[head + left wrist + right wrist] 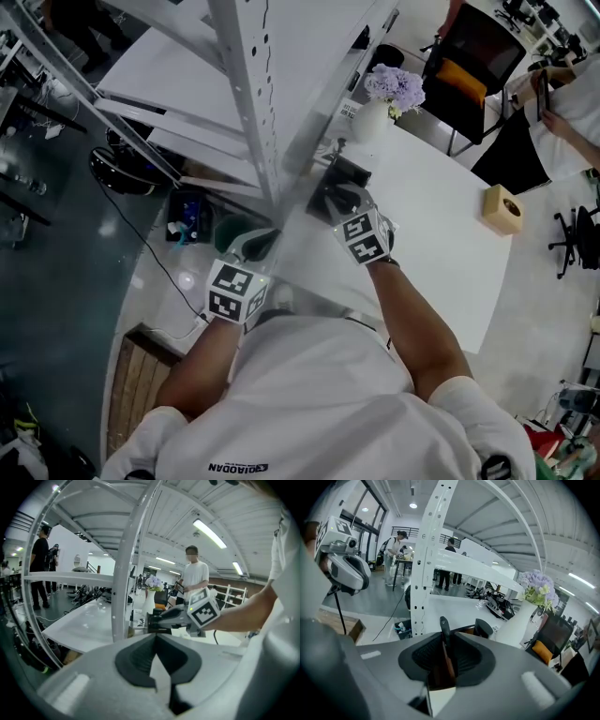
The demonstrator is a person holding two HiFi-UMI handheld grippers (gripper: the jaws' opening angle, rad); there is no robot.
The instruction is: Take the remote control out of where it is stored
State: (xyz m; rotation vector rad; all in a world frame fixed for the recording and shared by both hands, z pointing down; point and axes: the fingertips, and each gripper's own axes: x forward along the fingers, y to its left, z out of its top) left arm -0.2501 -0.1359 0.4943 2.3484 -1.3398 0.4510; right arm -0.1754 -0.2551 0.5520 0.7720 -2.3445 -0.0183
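In the right gripper view a slim dark remote control [444,629] stands on end between the jaws of my right gripper [446,644], and the pads are shut on it. Just behind it is a dark holder [482,628] with a brownish inside. From the head view the right gripper [343,199] reaches to that dark holder [337,174] on the white table [450,225]. My left gripper [156,638] is shut on nothing and hangs near the table's front left edge [255,246]. The left gripper view looks towards the right gripper [155,619].
A white perforated rack post [251,103] rises just left of the holder. Behind it stands a white vase [372,122] with purple flowers [394,86]. A small wooden box [502,208] sits at the table's right. A black chair [476,56] and people are beyond.
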